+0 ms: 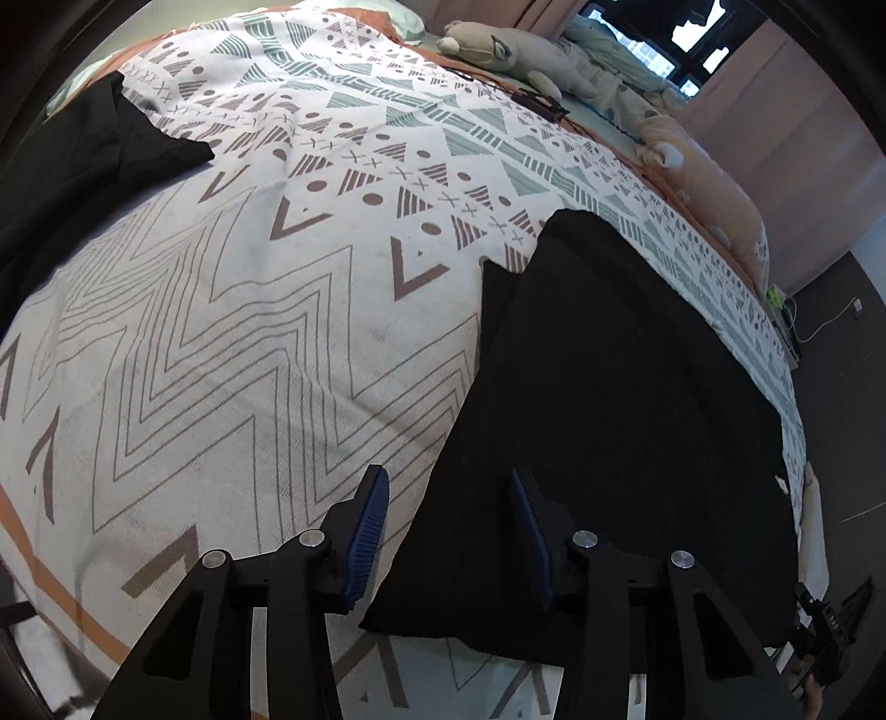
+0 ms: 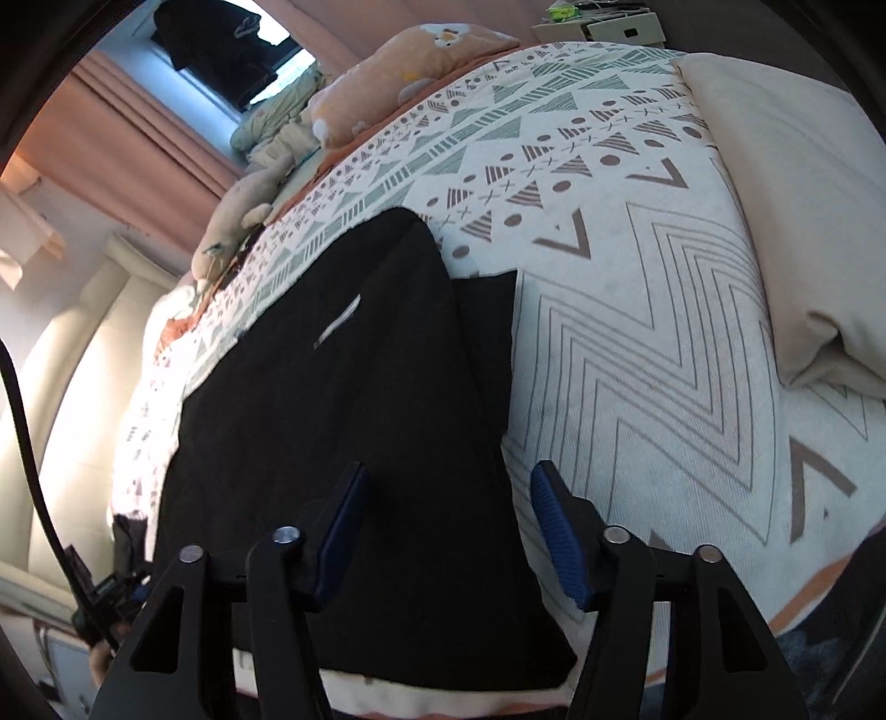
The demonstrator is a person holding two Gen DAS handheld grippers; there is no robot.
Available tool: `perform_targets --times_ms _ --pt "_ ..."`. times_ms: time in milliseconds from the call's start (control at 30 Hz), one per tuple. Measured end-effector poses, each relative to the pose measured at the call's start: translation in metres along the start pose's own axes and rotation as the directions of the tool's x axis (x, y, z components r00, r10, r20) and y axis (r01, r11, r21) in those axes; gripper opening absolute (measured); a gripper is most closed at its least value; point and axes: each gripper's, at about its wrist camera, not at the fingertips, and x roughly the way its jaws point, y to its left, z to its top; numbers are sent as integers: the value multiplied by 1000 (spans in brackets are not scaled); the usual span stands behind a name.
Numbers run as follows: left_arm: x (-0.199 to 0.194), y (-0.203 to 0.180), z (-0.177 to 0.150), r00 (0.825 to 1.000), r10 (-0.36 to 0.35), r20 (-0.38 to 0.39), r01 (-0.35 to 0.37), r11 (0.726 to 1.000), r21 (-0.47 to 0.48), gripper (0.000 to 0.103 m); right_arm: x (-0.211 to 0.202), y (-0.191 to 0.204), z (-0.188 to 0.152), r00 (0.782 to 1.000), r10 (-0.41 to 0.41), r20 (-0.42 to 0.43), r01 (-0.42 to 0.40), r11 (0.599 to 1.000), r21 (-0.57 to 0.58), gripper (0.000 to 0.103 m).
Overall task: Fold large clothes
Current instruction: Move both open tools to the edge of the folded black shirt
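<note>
A black garment point(image 1: 609, 421) lies flat on the patterned bedspread point(image 1: 232, 343), partly folded, with a narrow flap sticking out along one side. It also shows in the right wrist view point(image 2: 332, 421), with a small white mark on it. My left gripper point(image 1: 449, 482) is open and empty, hovering above the garment's near edge. My right gripper point(image 2: 448, 476) is open and empty, above the garment's near corner. The other gripper point(image 2: 105, 598) shows at the lower left of the right wrist view.
A second black garment point(image 1: 83, 160) lies at the far left of the bed. Plush toys point(image 1: 515, 50) and an orange pillow point(image 1: 714, 183) line the far side. A folded beige item point(image 2: 797, 221) lies on the bed at the right. Pink curtains point(image 2: 127, 127) hang by the window.
</note>
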Motion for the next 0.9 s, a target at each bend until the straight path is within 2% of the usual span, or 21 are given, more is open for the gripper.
perform_targets --times_ms 100,167,333,400,500,600,700,900 --pt "4 8 -10 999 44 -14 -44 999 1 47 10 -6 -12 997 -59 -42 59 998 2 54" --pt "4 13 -15 997 77 -14 -77 997 1 47 11 -13 -18 997 -62 -51 63 998 29 54" --pt "-8 21 -24 995 97 -7 -97 995 1 47 -1 -11 -25 993 -111 -41 112 993 26 53" --pt "-15 28 -25 998 68 -7 -69 997 -32 47 -13 -8 -26 993 -118 -28 119 992 31 53" --pt "-28 38 -31 1000 -28 14 29 996 -87 47 -35 -4 -26 994 -110 14 110 994 22 53" --pt "-35 37 -35 996 -94 13 94 992 -81 51 -57 9 -26 992 -112 60 113 993 -21 53" --pt "-38 37 -37 992 -125 15 126 988 -92 52 -72 31 -29 990 -111 87 117 991 -69 53" --pt "-33 44 -44 983 -181 -13 177 973 -149 52 -64 87 -41 994 -81 69 93 978 -189 53"
